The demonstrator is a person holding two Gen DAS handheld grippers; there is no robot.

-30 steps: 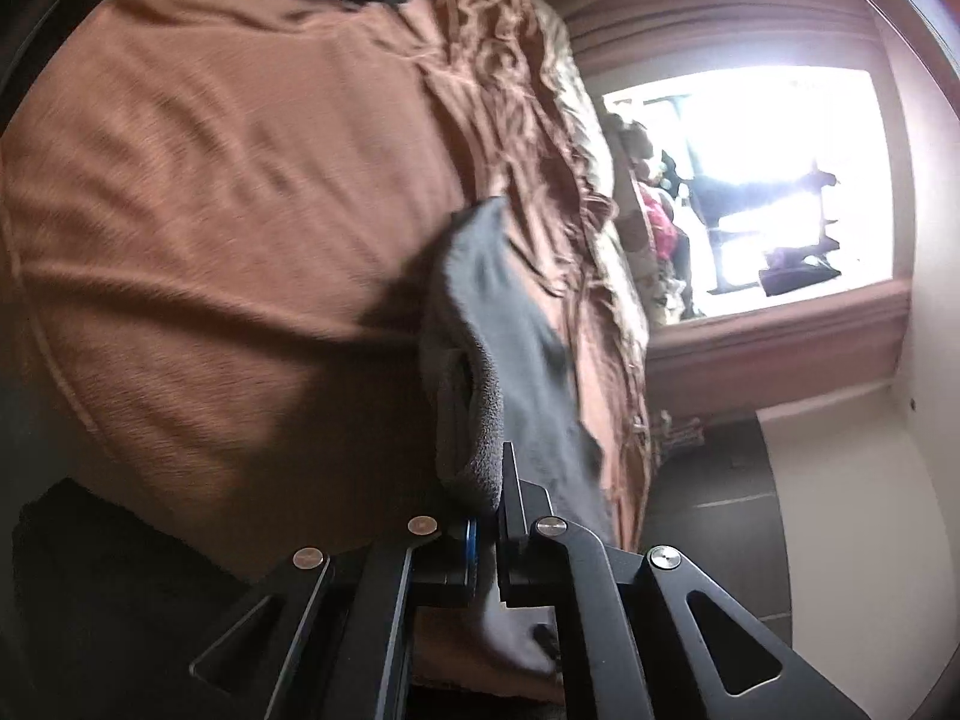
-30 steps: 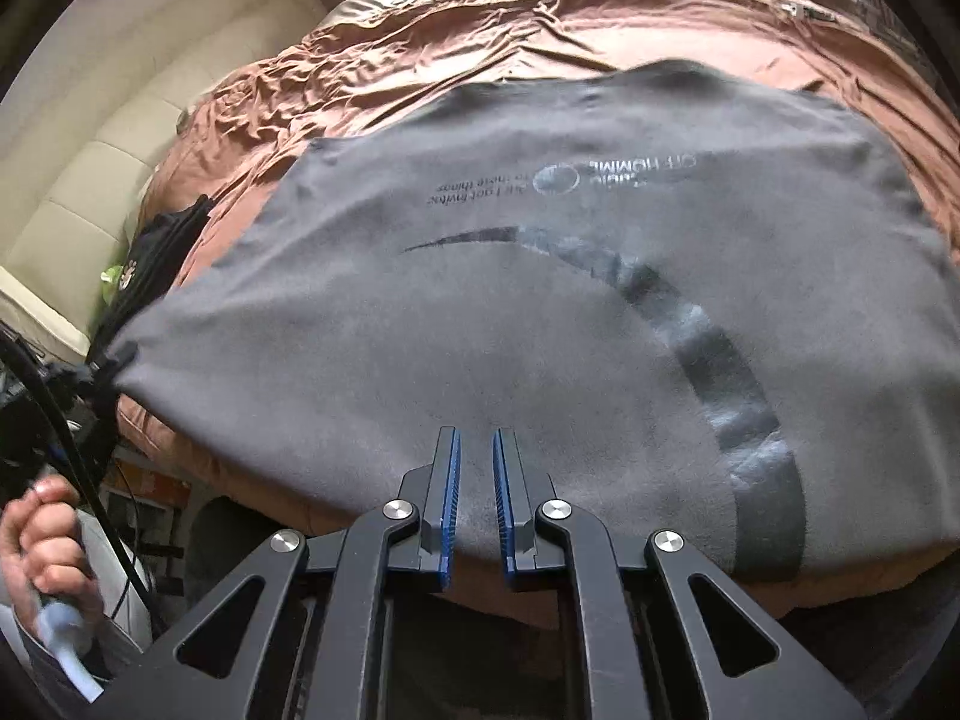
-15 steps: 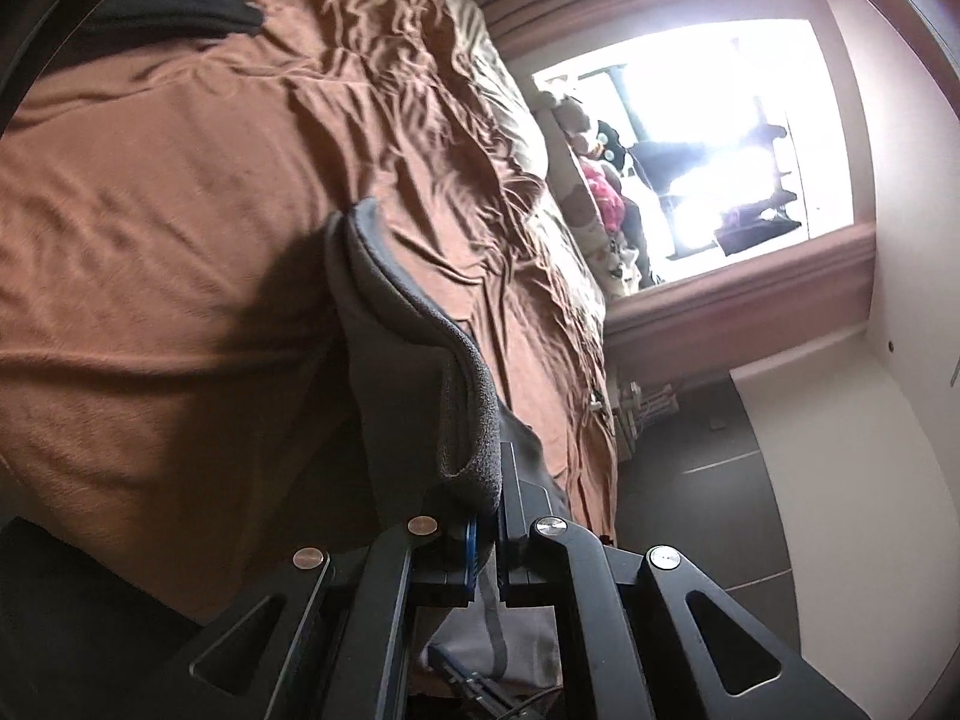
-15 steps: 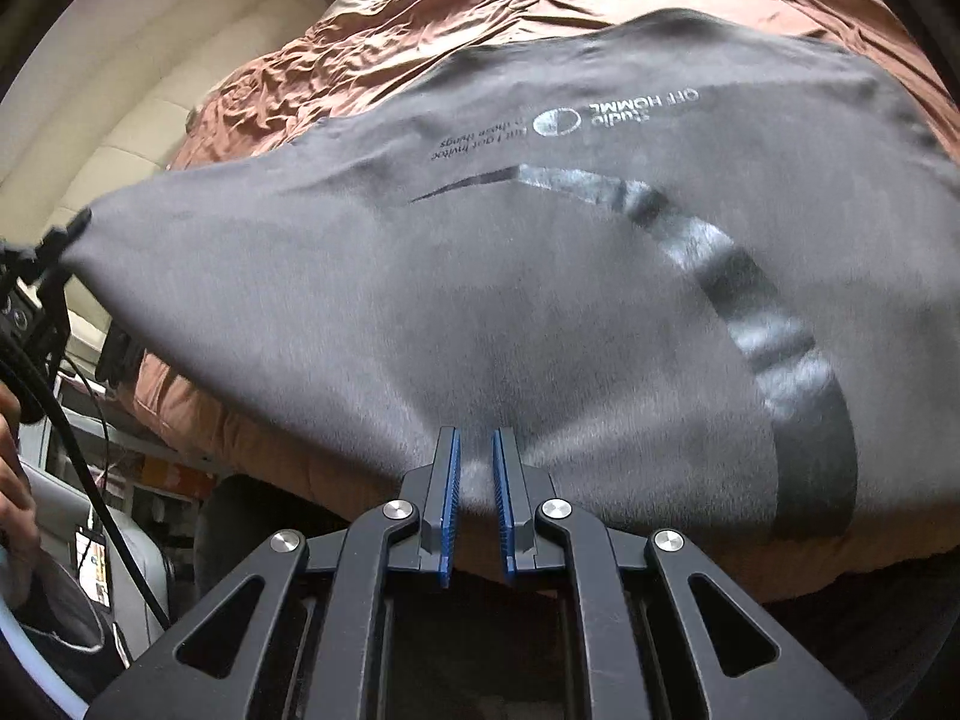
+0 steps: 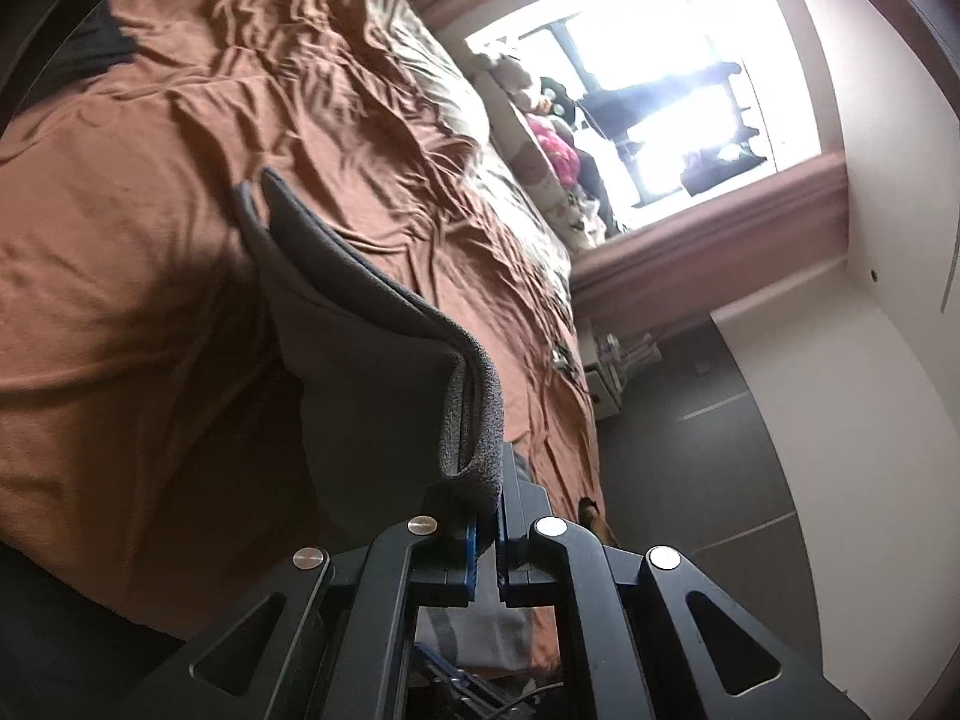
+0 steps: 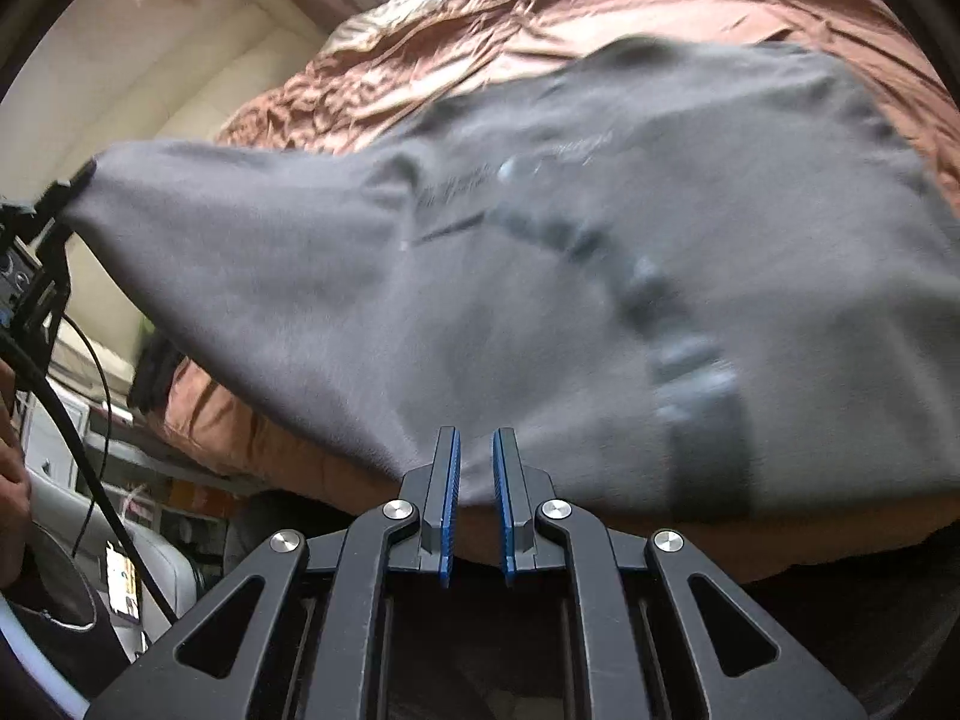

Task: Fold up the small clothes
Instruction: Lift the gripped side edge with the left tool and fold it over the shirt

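A dark grey T-shirt [image 6: 540, 312] with printed text and a curved stripe lies over a brown bedspread [image 6: 540, 30]. My left gripper [image 5: 485, 498] is shut on a doubled edge of the shirt [image 5: 384, 372] and holds it lifted off the bed. In the right wrist view that left gripper [image 6: 66, 192] shows at the far left, pulling a shirt corner up. My right gripper [image 6: 477, 450] sits at the shirt's near hem with its jaws slightly apart; the hem seems to run between the pads, though the grip itself is unclear.
The bed [image 5: 150, 240] fills the left wrist view, with a bright window [image 5: 660, 72] and cluttered sill beyond and dark floor [image 5: 690, 480] at right. A padded headboard [image 6: 150, 90] and room clutter [image 6: 120, 510] show left of the bed.
My left gripper has lifted its shirt corner higher and pulled it across, raising the left side of the shirt off the bed. The right gripper's jaws look slightly wider apart.
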